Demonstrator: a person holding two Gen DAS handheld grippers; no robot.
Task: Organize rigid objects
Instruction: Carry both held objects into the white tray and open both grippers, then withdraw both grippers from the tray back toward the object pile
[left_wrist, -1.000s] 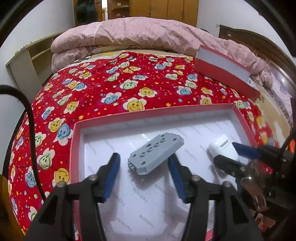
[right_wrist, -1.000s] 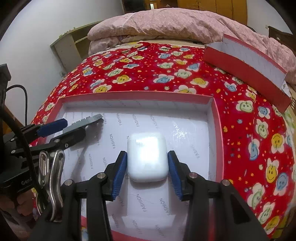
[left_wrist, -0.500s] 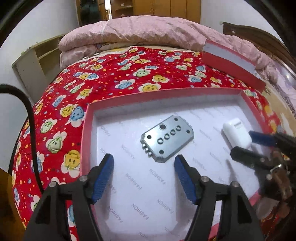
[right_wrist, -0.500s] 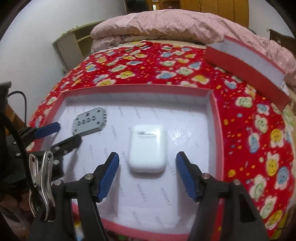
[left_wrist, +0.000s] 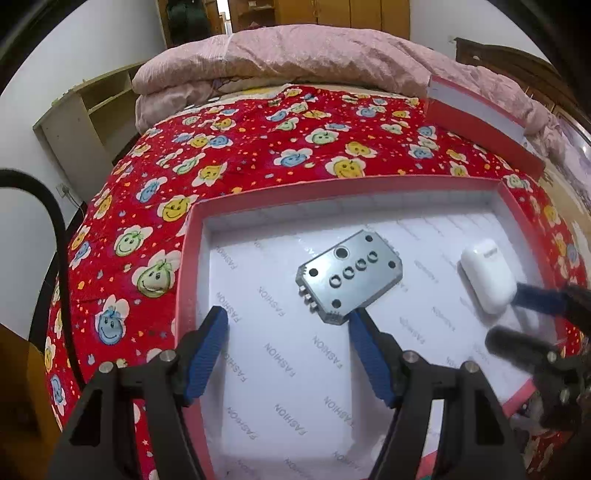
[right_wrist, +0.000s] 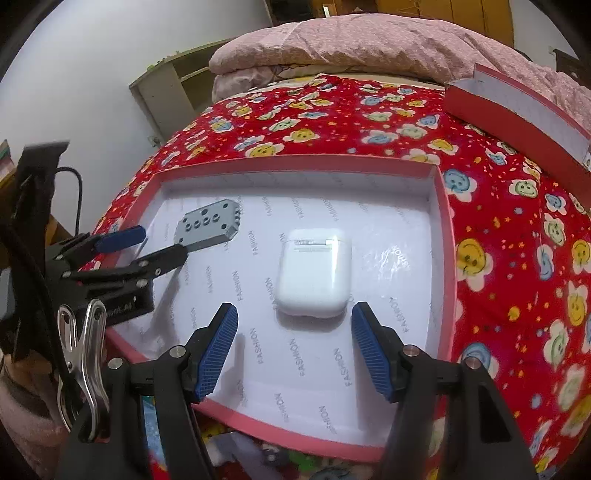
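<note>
"FASHION" lettering covers the red box (right_wrist: 445, 229) lining.

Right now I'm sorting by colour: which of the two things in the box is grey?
The flat plate with round holes, on the left side of the box; the earbud case is white.

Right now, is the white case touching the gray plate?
Apart. The right wrist view shows the white case and the gray plate lying in the box with bare white paper between them.
</note>
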